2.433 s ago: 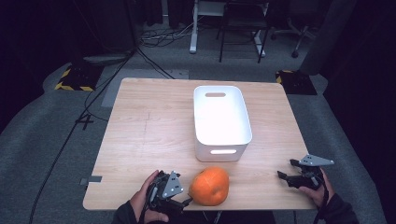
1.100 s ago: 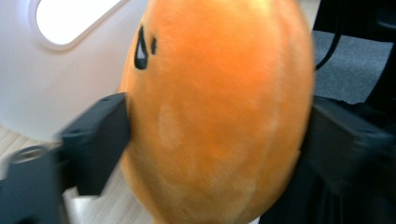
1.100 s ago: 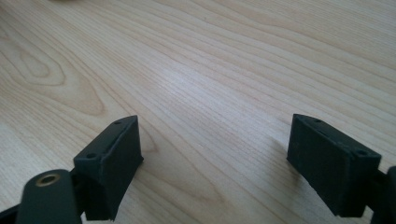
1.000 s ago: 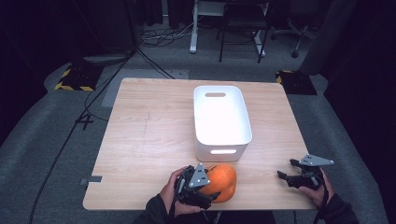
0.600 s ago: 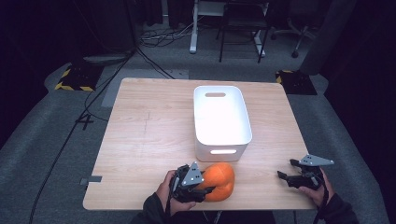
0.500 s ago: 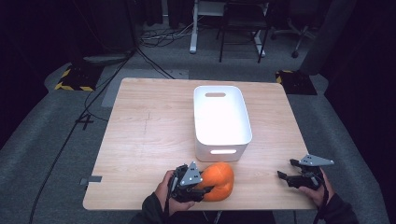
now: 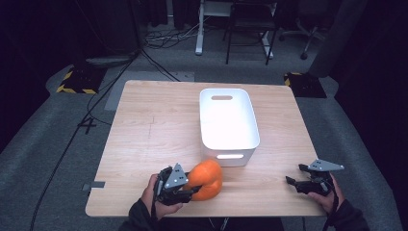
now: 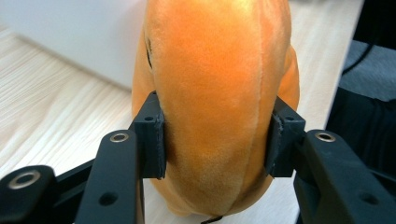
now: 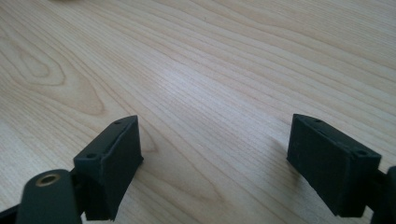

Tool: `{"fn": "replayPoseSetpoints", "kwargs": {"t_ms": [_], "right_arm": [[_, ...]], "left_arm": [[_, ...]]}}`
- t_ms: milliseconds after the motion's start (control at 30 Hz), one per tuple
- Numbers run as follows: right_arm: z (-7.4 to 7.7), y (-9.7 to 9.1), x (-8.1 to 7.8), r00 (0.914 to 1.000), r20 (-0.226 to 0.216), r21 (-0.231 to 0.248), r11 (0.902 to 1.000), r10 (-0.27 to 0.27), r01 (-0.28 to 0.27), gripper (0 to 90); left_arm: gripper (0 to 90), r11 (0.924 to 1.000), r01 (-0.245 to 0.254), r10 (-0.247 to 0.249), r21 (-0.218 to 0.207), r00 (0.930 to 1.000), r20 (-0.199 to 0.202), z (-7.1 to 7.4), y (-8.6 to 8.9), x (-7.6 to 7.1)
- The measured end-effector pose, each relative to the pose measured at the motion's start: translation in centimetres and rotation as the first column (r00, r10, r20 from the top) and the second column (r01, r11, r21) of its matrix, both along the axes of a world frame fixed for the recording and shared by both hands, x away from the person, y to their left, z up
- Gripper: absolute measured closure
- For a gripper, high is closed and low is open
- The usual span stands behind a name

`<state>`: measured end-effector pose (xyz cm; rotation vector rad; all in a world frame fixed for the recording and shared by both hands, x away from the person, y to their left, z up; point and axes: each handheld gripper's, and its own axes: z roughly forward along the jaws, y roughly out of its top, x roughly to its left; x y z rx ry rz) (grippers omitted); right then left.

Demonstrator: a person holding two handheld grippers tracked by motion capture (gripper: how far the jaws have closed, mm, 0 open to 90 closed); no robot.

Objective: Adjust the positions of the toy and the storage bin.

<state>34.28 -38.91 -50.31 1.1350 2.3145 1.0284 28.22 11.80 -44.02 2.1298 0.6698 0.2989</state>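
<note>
An orange plush pumpkin [image 7: 206,179] sits at the table's near edge, just in front of the white bin [image 7: 228,123]. My left gripper [image 7: 188,188] is shut on the pumpkin: in the left gripper view both black pads [image 8: 154,136] press into the soft sides of the pumpkin [image 8: 215,102], denting them. My right gripper [image 7: 291,181] rests low at the near right of the table, held by a hand. In the right gripper view its jaws stand wide apart over bare wood, the right gripper [image 9: 212,161] open with nothing between them.
The white bin is empty and stands lengthwise at the table's middle right, a handle slot at each end. The wooden table [image 7: 154,130] has bare surface to the left. Desk legs, chairs and cables lie on the dark floor beyond.
My left gripper moved right to the pumpkin and shut on it, shifting it slightly toward the bin. The right gripper has stayed in place.
</note>
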Motion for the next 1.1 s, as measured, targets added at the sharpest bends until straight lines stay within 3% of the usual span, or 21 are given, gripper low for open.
{"fn": "replayPoseSetpoints", "kwargs": {"t_ms": [233, 367, 433, 500, 867, 1100], "right_arm": [[0.0, 0.0, 0.0, 1.0000, 0.000, -0.001, 1.0000, 0.002, -0.002, 17.6], [0.0, 0.0, 0.0, 1.0000, 0.000, 0.000, 1.0000, 0.002, -0.002, 17.6], [0.0, 0.0, 0.0, 1.0000, 0.000, 0.000, 1.0000, 0.000, 0.000, 17.6], [0.0, 0.0, 0.0, 1.0000, 0.000, 0.001, 1.0000, 0.000, 0.000, 17.6], [-0.1, 0.0, 0.1, 1.0000, 0.006, 0.001, 1.0000, 0.001, -0.001, 17.1], [0.0, 0.0, 0.1, 1.0000, 0.005, -0.004, 1.0000, 0.002, -0.002, 17.1]], "left_arm": [[51.6, 0.9953, -0.096, 0.096, 0.006, 0.9952, 0.018, 0.0, 3.0, 0.9], [51.6, 0.9846, -0.167, 0.167, -0.051, 0.9859, -0.003, -0.4, 4.9, 2.2], [51.5, 0.9797, -0.191, 0.191, -0.062, 0.9815, 0.005, -0.6, 5.4, 2.8], [51.6, 0.9759, -0.201, 0.202, -0.084, 0.9794, -0.003, -0.9, 5.7, 3.4], [51.8, 0.9619, -0.258, 0.260, -0.091, 0.9653, 0.018, -1.1, 5.9, 6.2], [51.9, 0.9593, -0.262, 0.263, -0.105, 0.9648, -0.004, -1.3, 5.9, 7.7]]}}
